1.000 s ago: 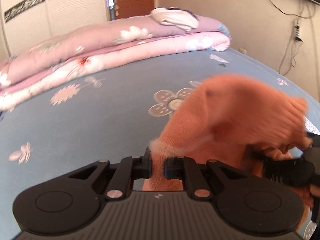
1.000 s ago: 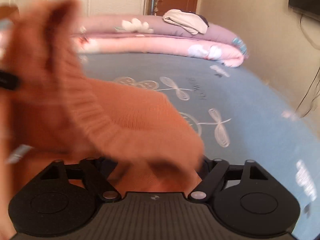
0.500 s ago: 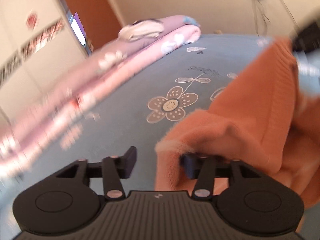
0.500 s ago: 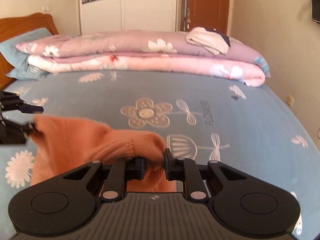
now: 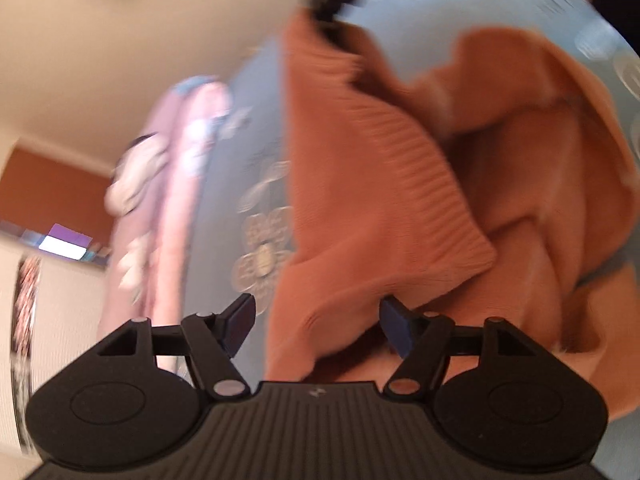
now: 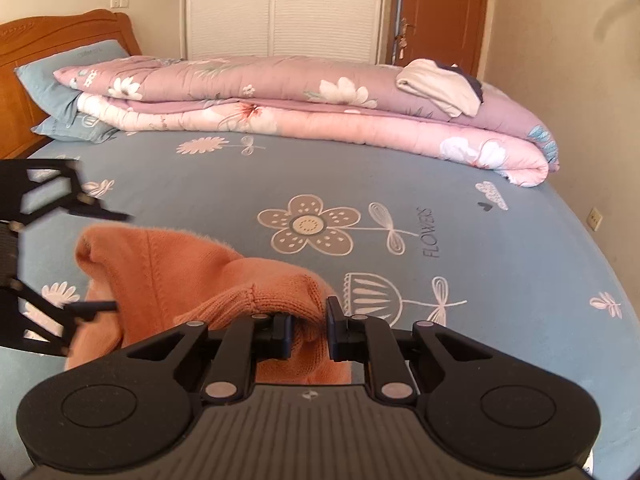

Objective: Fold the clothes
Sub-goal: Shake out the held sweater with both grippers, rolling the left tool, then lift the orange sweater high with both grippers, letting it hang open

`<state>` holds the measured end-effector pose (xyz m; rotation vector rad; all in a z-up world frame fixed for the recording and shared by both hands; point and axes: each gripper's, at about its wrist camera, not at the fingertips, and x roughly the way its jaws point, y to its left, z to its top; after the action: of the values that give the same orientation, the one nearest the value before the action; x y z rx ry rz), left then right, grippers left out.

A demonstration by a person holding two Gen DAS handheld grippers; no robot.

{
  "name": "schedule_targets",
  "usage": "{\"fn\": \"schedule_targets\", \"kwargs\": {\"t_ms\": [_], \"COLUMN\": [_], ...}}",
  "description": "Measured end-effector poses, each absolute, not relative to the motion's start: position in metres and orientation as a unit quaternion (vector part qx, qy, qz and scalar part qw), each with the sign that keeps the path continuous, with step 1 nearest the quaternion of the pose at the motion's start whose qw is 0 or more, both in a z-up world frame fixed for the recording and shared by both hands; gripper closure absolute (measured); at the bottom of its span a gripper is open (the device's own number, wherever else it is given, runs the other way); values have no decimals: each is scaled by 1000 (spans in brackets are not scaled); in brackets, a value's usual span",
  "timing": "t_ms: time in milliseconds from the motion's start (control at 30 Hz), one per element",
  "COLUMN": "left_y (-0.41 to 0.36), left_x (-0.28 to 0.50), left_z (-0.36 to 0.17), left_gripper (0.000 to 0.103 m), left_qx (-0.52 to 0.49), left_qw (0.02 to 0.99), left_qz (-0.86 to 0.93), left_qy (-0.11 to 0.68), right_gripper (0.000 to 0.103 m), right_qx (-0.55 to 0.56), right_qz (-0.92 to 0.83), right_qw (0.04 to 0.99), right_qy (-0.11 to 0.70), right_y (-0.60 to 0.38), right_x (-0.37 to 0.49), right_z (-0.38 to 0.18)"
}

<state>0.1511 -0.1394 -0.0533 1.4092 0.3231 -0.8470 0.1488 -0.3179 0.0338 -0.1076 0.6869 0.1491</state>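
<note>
Released since the earlier frame, the orange sweater (image 6: 192, 264) slumps on the bed (image 6: 500, 280); left tongs (image 5: 316, 322) are opening, unclamped; right tongs (image 6: 308, 332) pinch its ribbed hem; folding barely begun.

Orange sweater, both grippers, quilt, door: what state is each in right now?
Orange sweater: bunched, unfolded, ribbed edge pinched.
Right gripper: jaws shut on the sweater.
Left gripper: jaws opening, sweater between them, not gripped.
Pink quilt: folded at the bed's far side.
Door: closed.
</note>
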Motion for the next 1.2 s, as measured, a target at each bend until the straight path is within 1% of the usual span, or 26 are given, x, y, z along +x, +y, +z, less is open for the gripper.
{"fn": "schedule_targets", "kwargs": {"t_ms": [67, 100, 133, 167, 200, 267, 367, 467, 500, 533, 567, 600, 633, 667, 700, 800, 933, 967, 1067, 1167, 1200], "left_y": [-151, -154, -157, -159, -162, -161, -154, -142, -137, -132, -129, -125, -121, -121, -118, -110, -104, -100, -91, -85, -83], "left_x": [155, 157, 162, 166, 171, 182, 213, 243, 250, 256, 260, 263, 267, 275, 276, 283, 288, 287, 287, 285, 285], "left_z": [-63, -67, -69, -70, -71, -60, -34, -7, 0, 8, 15, 22, 28, 37, 43, 52, 54, 56, 60, 61, 61], "left_gripper": [44, 63, 93, 100, 100, 100, 100, 100, 100, 100, 100, 100, 100, 100, 100, 100, 100, 100, 100, 100, 100], "left_qx": [660, 678, 681, 682, 683, 644, 546, 442, 411, 384, 364, 344, 326, 311, 298, 280, 275, 274, 271, 262, 263], "left_qw": [619, 592, 582, 572, 562, 586, 677, 762, 781, 797, 809, 821, 830, 837, 844, 853, 856, 856, 858, 860, 860], "left_qz": [-395, -402, -402, -401, -400, -405, -375, -340, -334, -328, -325, -321, -316, -314, -313, -310, -307, -306, -304, -305, -305], "left_qy": [158, 166, 191, 217, 242, 278, 322, 328, 330, 330, 327, 324, 324, 323, 318, 313, 313, 313, 312, 314, 314], "right_gripper": [84, 84, 84, 84, 84, 84, 82, 75, 61, 51, 49, 44, 34, 30, 27, 26, 25, 25, 25, 25, 31], "right_qx": [-62, -66, -69, -72, -71, -71, -54, -7, 9, 26, 32, 33, 30, 28, 26, 24, -26, -44, -110, -180, -193], "right_qz": [79, 82, 85, 90, 94, 99, 105, 103, 100, 97, 93, 87, 83, 74, 63, 41, 26, 15, -3, -32, -36], "right_qw": [935, 933, 932, 929, 927, 924, 916, 912, 912, 911, 914, 916, 918, 920, 923, 928, 938, 941, 930, 929, 928], "right_qy": [340, 343, 346, 351, 355, 364, 384, 396, 398, 400, 393, 390, 388, 384, 379, 369, 346, 334, 350, 320, 315], "right_y": [-318, -318, -319, -321, -324, -330, -344, -357, -359, -361, -359, -354, -349, -342, -334, -307, -262, -252, -221, -195, -190], "right_x": [147, 147, 147, 148, 148, 151, 158, 157, 154, 151, 145, 138, 134, 129, 125, 118, 123, 126, 143, 150, 154], "right_z": [33, 33, 33, 33, 33, 31, 23, 12, 9, 6, 4, 0, -4, -8, -12, -26, -48, -53, -70, -85, -90]}}
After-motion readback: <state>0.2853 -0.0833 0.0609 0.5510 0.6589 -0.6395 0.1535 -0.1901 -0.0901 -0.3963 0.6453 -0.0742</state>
